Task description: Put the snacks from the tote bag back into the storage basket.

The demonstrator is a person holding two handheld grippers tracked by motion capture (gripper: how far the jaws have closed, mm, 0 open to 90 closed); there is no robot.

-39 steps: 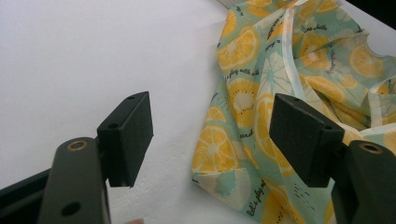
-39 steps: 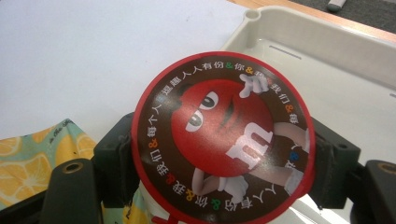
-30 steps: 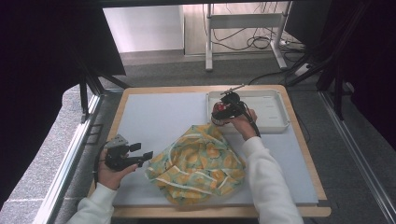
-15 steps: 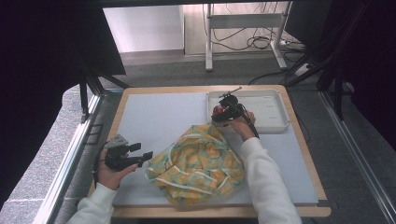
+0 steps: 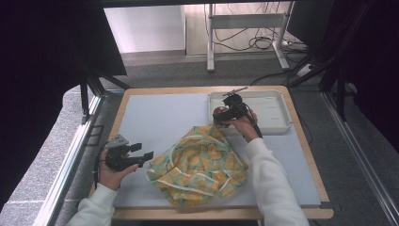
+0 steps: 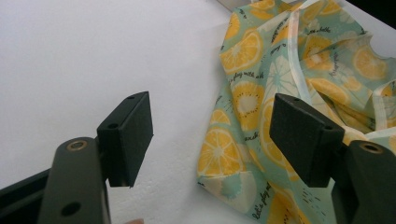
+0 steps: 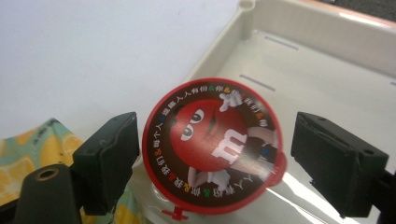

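- On the pale surface (image 5: 155, 122), the lemon-print cloth bag (image 5: 200, 165) lay crumpled near the front edge, between the person's two forearms; it was the largest thing there.
- At the far right corner sat the white tray (image 5: 273, 110), shallow and rimmed, its near left corner close to the bag's top edge.
- The right gripper (image 5: 221, 115) hung at the tray's left end. In the right gripper view its jaws had just been opening and stood wide apart, with a gap on each side of the round red M&M's candy tub (image 7: 212, 142), so neither pad pressed on it.
- The candy tub sat at the tray's near left corner, lid upward; a strip of the bag showed beside it at lower left in that view.
- The left gripper (image 5: 143, 153) rested low at the front left, held level and pointing toward the bag. Its jaws were spread with nothing between them, and the bag's edge lay just beyond the right-hand pad in the left gripper view.
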